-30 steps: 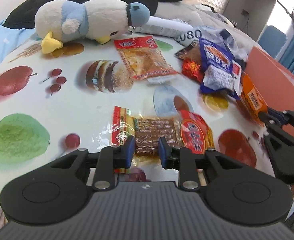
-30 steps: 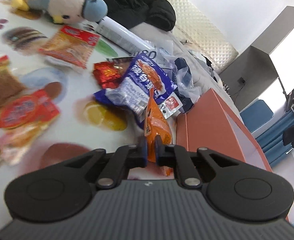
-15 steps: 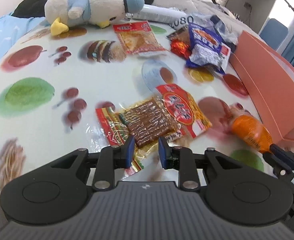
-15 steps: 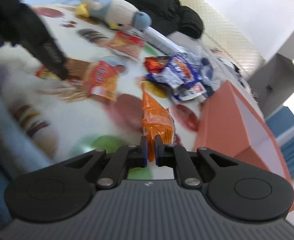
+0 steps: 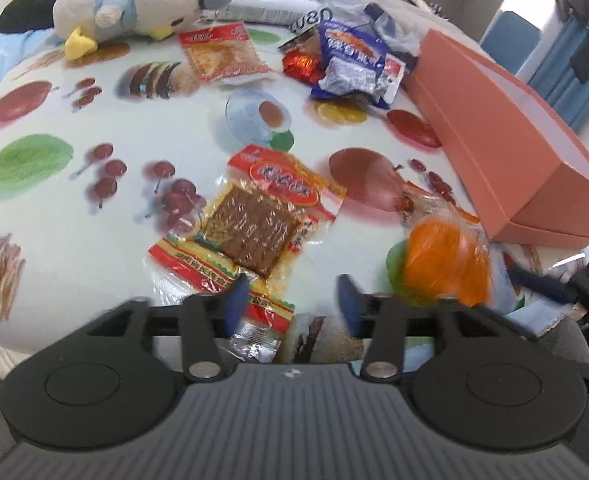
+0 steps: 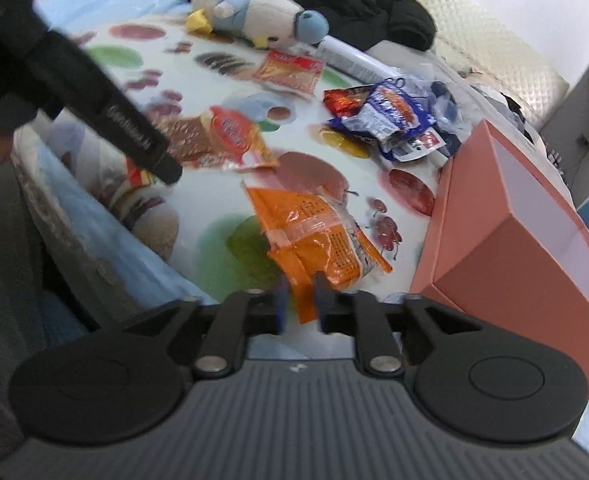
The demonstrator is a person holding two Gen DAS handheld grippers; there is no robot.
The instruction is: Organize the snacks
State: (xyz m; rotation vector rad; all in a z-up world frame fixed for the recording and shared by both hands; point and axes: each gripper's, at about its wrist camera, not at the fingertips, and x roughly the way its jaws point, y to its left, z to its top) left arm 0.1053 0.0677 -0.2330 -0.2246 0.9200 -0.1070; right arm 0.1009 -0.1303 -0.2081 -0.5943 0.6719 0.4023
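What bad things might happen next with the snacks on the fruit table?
1. The right gripper is opening, and the orange snack pack lies close to the table's near edge; it might slide off.
2. The left gripper is also opening over the brown snack pack, whose end sits near the edge too.
3. Both grippers work close together, so they might bump.

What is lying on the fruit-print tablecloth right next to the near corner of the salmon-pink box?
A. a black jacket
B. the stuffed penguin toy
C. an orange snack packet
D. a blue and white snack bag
C: the orange snack packet lies on the cloth beside the near corner of the salmon-pink box; the stuffed penguin toy sits at the far side.
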